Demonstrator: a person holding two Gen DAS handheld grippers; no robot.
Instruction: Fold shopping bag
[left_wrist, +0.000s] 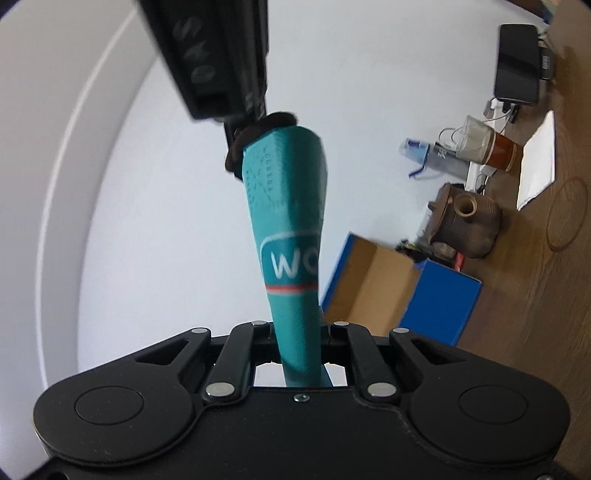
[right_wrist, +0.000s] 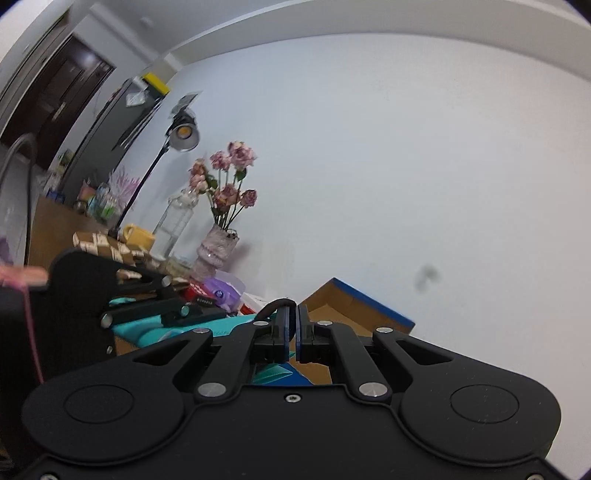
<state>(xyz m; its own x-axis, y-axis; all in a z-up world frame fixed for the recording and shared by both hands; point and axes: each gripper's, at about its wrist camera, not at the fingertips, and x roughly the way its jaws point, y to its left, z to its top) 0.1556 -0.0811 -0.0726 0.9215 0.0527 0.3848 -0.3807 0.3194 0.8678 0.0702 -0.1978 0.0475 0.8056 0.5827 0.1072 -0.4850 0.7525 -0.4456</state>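
Observation:
The shopping bag (left_wrist: 291, 221) is a teal roll with white lettering, held up in the air. My left gripper (left_wrist: 299, 332) is shut on its lower end, and the roll rises from between the jaws. A dark brown elastic loop (left_wrist: 280, 120) sits at the roll's top end. My right gripper (left_wrist: 240, 125) comes in from above and pinches that loop. In the right wrist view, the right gripper (right_wrist: 293, 314) has its blue pads pressed together on the dark loop (right_wrist: 273, 306). The left gripper (right_wrist: 177, 314) and the teal bag (right_wrist: 147, 330) lie to its left.
An open cardboard box with blue sides (left_wrist: 373, 288) stands on the wooden table (left_wrist: 535, 295) by the white wall. Beside it are a brown teapot (left_wrist: 465, 221), a glass mug of tea (left_wrist: 487, 144) and a black device (left_wrist: 517, 62). A vase of roses (right_wrist: 218, 247) and a lamp (right_wrist: 183, 136) stand farther along.

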